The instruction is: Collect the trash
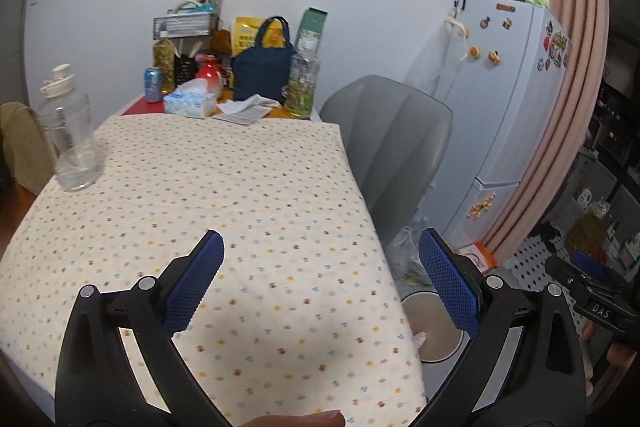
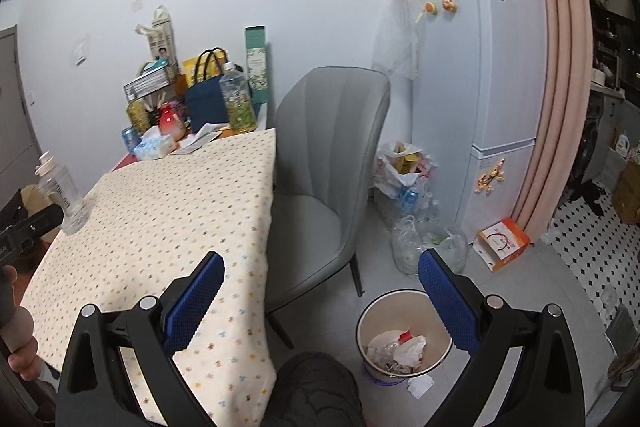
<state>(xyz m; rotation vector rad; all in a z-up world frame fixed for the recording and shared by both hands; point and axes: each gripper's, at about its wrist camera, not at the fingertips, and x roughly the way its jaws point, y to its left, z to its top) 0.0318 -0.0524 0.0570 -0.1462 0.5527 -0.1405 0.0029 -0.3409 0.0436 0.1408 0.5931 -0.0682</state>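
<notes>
The trash bin (image 2: 404, 337) stands upright on the floor at lower right of my right view, mouth up, crumpled trash (image 2: 400, 347) inside, just off the table (image 2: 168, 211) edge, with bare floor around it. My right gripper (image 2: 320, 279) gapes wide, empty, above. My left gripper (image 1: 320, 259) spreads wide, empty, over the cloth's right edge.

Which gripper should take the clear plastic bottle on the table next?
Left. The clear plastic bottle stands at the table's left edge; the open left gripper hangs over the tablecloth, while the right gripper straddles the table's right edge.
</notes>
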